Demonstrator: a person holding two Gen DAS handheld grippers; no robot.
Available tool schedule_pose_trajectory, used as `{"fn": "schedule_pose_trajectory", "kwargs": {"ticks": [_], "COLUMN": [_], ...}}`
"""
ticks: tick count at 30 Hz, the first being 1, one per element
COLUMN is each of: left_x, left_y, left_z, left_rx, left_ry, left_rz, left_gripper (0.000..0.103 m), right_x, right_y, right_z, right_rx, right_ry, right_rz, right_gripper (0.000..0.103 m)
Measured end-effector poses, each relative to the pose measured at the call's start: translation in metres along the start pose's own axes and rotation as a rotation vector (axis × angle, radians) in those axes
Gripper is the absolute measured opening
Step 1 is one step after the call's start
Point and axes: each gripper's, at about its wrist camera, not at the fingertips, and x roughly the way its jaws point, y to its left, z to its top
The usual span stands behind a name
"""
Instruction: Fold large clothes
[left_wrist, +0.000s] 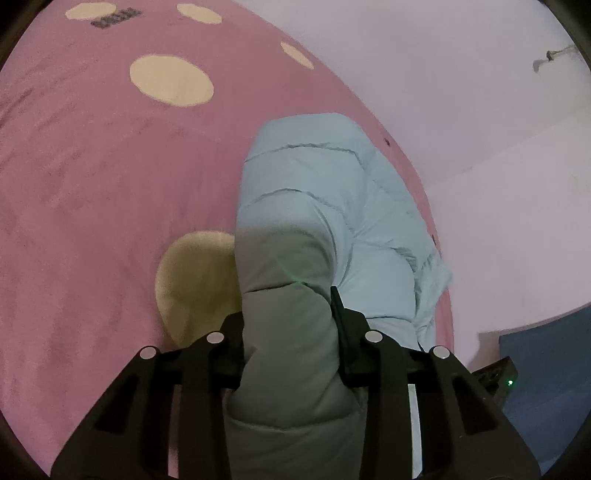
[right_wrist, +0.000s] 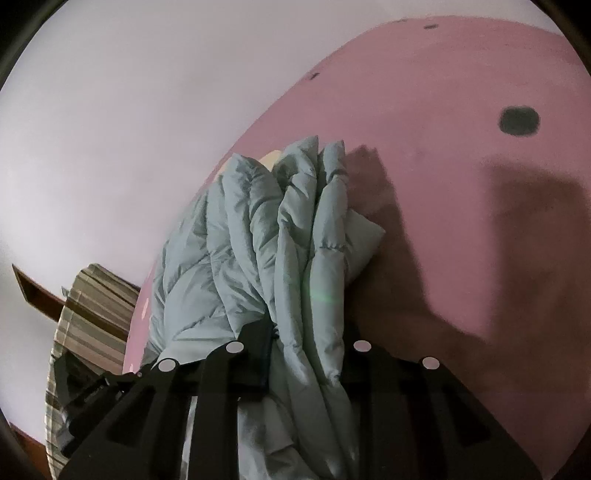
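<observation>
puffy quilted jacket bunched in soft ridges on plush blanket.

jacket: puffy pale blue cloth, smooth with a soft shine, stitched in rows
rug: pink fuzzy cloth, matt, with cream spots
left gripper: black plastic, matt, with shiny round metal pins
right gripper: the same black matt plastic and metal pins
floor: pale, smooth and hard
striped cloth: soft, matt

pale-blue puffer jacket, bunched, on pink blanket
</observation>
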Motion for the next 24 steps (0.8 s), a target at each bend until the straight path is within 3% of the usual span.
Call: {"fn": "schedule_pose_trajectory", "kwargs": {"ticks": [6, 13, 24], "left_x": [-0.026, -0.049, -0.041], "left_y": [0.000, 0.018, 0.075], "left_z": [0.018, 0.065, 0.111], "left_rx": [0.008, 0.008, -0.046], "left_ry": [-0.064, -0.153, -0.151], "left_rz": [0.004, 0.048, 0.117], "left_gripper": [0.033, 0.033, 0.033], "right_x": [0.016, 0.068, 0.132], "right_y": [0.034, 0.080, 0.089], "right_z": [0.011, 0.023, 0.034], "right_rx": [-0.048, -0.076, -0.082], "right_ry": [-0.001, 0.027, 0.102], "right_rz": [0.059, 0.124, 0.110], "right_gripper": [0.022, 0.022, 0.022]}}
